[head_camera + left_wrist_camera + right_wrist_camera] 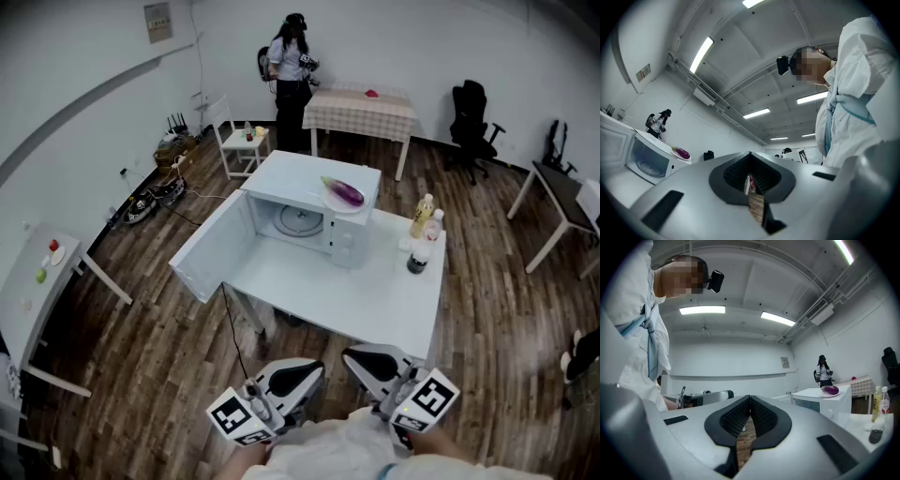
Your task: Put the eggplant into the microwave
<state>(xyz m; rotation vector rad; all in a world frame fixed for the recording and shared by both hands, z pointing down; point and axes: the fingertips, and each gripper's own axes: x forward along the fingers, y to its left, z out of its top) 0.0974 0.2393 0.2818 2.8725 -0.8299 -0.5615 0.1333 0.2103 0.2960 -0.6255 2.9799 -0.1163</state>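
Note:
A purple eggplant (343, 192) lies on a white plate on top of the white microwave (349, 246), which stands on the white table (375, 300). The microwave door (211, 248) hangs wide open to the left, showing the turntable inside. Both grippers are held low near my body, short of the table's near edge. My left gripper (298, 373) is shut with nothing in it, and so is my right gripper (370, 361). The left gripper view shows its shut jaw tips (750, 154) and the eggplant (682, 153) far off at the left. The right gripper view shows the eggplant (830, 390) at the right.
Three bottles (424, 230) stand on the table to the right of the microwave. At the back are a person (291, 75), a cloth-covered table (361, 108), a white chair (239, 141) and a black office chair (473, 122). A small white table (37, 281) stands at the left.

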